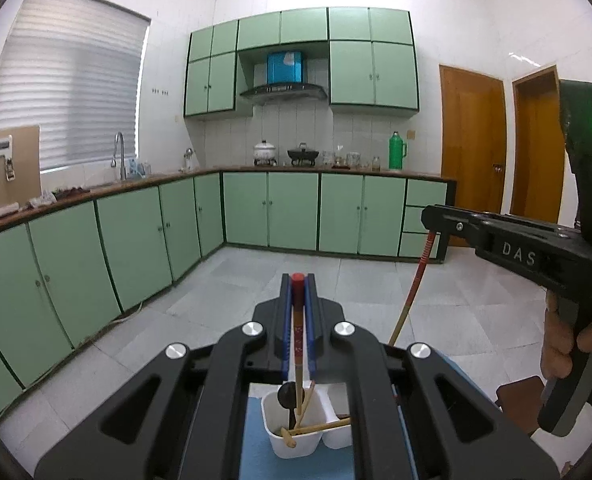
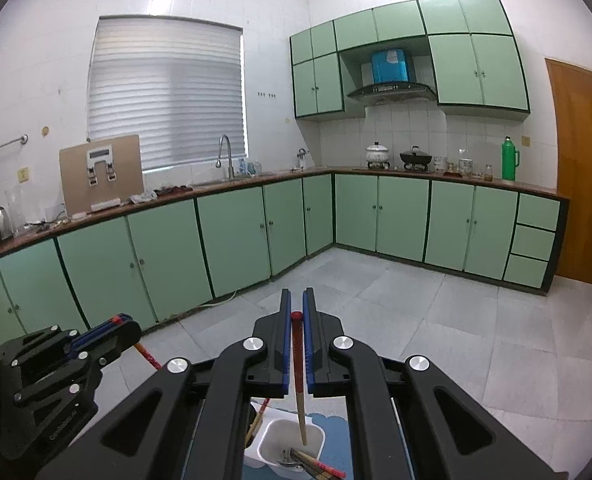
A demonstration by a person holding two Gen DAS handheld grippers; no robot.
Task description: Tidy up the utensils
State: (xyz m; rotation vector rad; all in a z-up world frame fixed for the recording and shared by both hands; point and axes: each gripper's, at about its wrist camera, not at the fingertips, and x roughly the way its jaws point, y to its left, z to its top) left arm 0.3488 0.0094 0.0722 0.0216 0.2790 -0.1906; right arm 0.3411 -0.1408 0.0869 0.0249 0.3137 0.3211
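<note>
Chopsticks are the subject: each tool carries one, held upright over a white holder with two compartments.

Left view: the left tool [image 1: 298, 280] is clamped on a red-capped chopstick [image 1: 297, 332], whose lower end dips into the compartment [image 1: 292, 440] at 6 o'clock. That compartment already contains a dark spoon [image 1: 286, 394] and several loose chopsticks lying crosswise. The right tool [image 1: 432, 220], at 3 o'clock, grips a second chopstick [image 1: 410, 292] slanting down toward 6 o'clock.

Right view: the right tool [image 2: 297, 304] is closed on its chopstick [image 2: 298, 376], the tip hanging over the other compartment [image 2: 292, 440], which holds a few utensils at its bottom. The left tool [image 2: 120, 326] appears at 8 o'clock.

Step in hand, by judgement: sorting, with both chopsticks poised for insertion. The next move calls for lowering each stick further, then parting the fingers so it drops without tipping out.

Only the left view shows the person's hand [image 1: 568, 340] on the right tool's handle; only the right view shows the kettle [image 2: 1, 222] on the far table [image 2: 168, 200].
</note>
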